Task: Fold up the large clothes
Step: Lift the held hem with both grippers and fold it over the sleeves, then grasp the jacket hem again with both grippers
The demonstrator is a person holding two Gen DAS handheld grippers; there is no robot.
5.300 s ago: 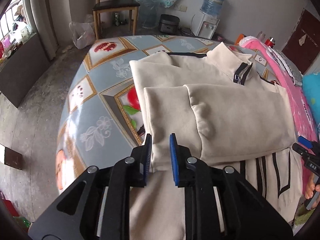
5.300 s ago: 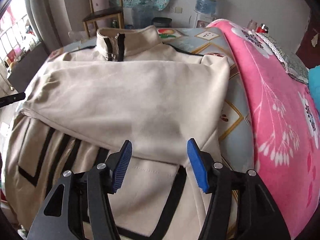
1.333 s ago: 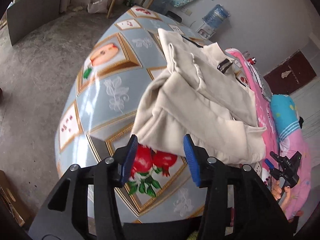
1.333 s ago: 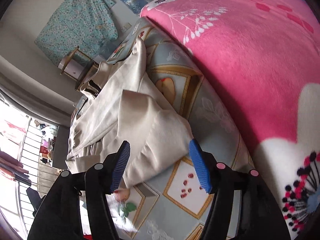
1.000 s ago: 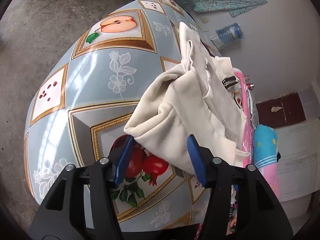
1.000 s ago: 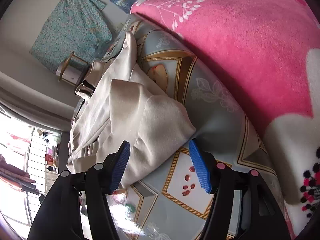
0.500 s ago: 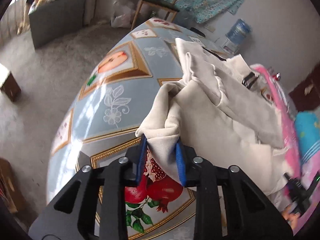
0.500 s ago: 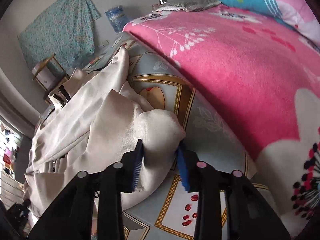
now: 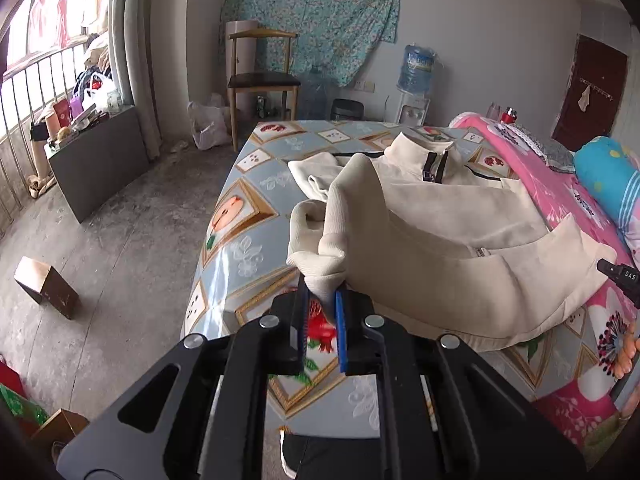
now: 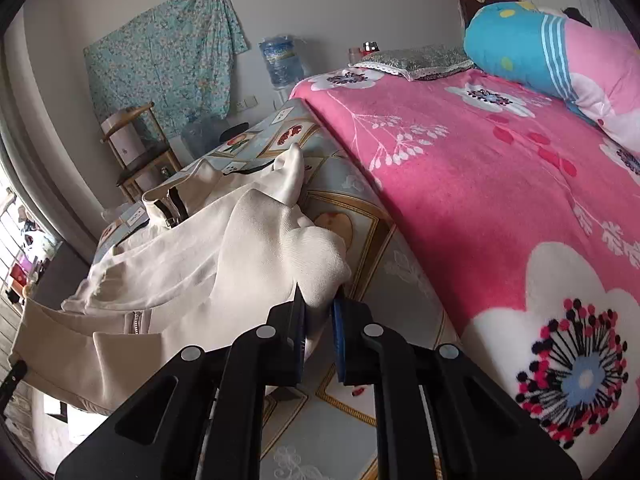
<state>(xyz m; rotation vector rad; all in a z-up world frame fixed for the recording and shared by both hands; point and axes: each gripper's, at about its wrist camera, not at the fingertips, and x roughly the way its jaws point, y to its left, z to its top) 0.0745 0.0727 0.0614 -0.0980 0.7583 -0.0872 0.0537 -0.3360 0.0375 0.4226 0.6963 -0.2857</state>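
Observation:
A cream jacket (image 9: 440, 216) with black trim and a zipped collar lies partly folded on the fruit-patterned table cloth (image 9: 248, 200). My left gripper (image 9: 322, 304) has its jaws closing, and its blue pads pinch the ribbed hem corner (image 9: 320, 256), which is raised off the table. In the right wrist view the jacket (image 10: 180, 272) spreads to the left. There my right gripper (image 10: 318, 308) is also closing, its pads pressed on the other ribbed hem corner (image 10: 320, 256), held above the cloth. The cloth sags between the two grips.
A pink flowered blanket (image 10: 480, 184) with a blue and pink bolster (image 10: 540, 52) borders the table on the right. A wooden chair (image 9: 260, 76) and a water dispenser (image 9: 416, 80) stand behind the table. A cardboard box (image 9: 48, 286) sits on the concrete floor at left.
Both grippers went from open around the jacket's hem corners to clamped on them. Both rose with the cloth, and both views rolled to level.

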